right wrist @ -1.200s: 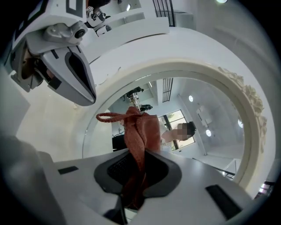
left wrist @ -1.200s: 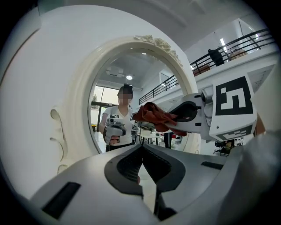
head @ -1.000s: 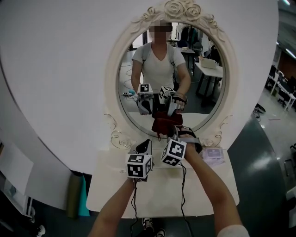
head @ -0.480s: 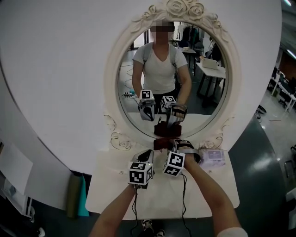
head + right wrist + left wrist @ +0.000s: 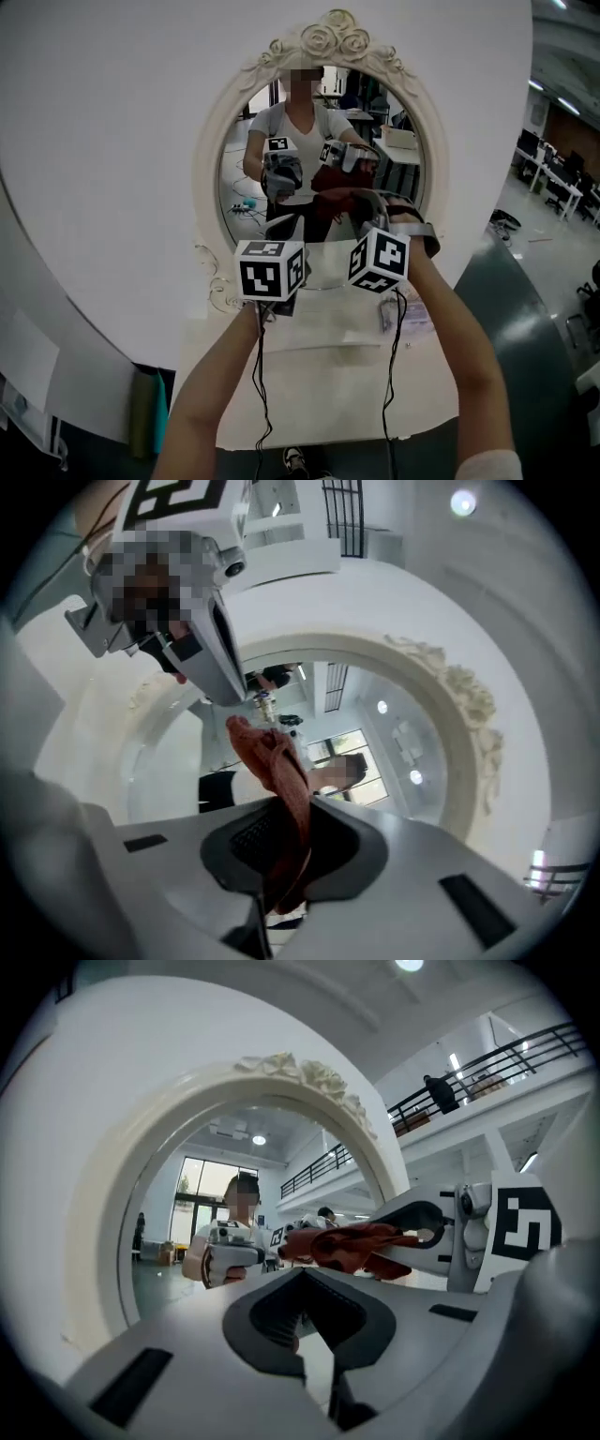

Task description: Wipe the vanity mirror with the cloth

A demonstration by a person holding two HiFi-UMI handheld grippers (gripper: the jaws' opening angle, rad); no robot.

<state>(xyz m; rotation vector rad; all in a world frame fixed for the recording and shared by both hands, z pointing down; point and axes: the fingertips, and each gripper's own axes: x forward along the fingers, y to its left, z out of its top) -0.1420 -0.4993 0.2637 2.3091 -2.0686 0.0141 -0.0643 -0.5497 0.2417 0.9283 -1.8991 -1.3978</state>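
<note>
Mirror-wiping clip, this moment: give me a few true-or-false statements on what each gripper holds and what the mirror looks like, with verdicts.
1. The cloth is clamped in the right gripper. True.
2. The left gripper also grips the cloth. False: nothing is between its jaws.
3. The mirror is rectangular with a dark frame. False: it is oval, with a white, ornate frame.
4. The cloth is red. True.
</note>
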